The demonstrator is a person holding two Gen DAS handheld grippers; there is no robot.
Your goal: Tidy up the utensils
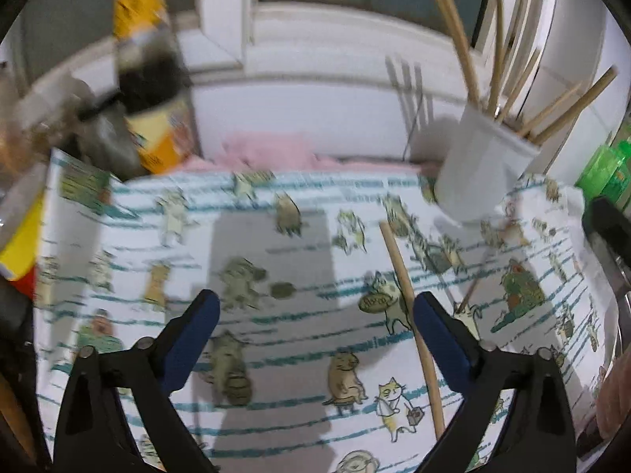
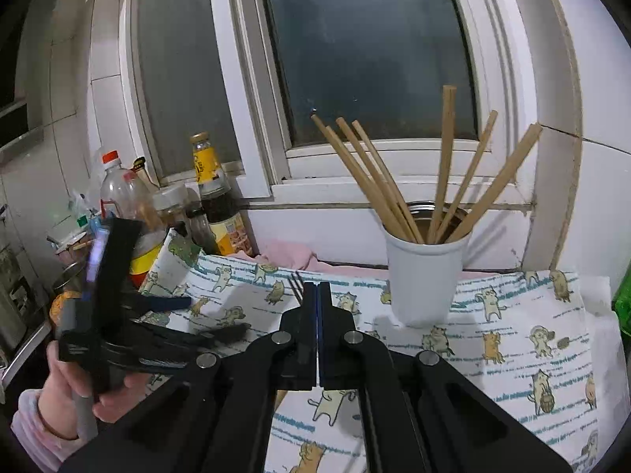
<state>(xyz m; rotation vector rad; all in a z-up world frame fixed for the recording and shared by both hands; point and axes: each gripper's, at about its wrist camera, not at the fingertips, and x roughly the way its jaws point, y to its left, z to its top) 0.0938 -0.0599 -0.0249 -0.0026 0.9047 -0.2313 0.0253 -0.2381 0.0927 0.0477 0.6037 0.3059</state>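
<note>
A white cup (image 1: 481, 169) (image 2: 424, 276) holding several wooden chopsticks (image 2: 378, 181) stands at the back of a cat-print cloth (image 1: 276, 276). One loose chopstick (image 1: 410, 315) lies on the cloth, just inside the right finger of my left gripper (image 1: 315, 311), which is open and empty above the cloth. My right gripper (image 2: 317, 291) is shut on a fork (image 2: 295, 283); its tines stick out past the fingertips, left of the cup. The left gripper also shows in the right wrist view (image 2: 157, 315), at the left.
Sauce bottles (image 2: 213, 197) and jars crowd the back left by the window sill. A pink cloth (image 1: 268, 149) lies behind the cat-print cloth. A green bottle (image 1: 603, 169) stands at the right edge. A window and white wall close off the back.
</note>
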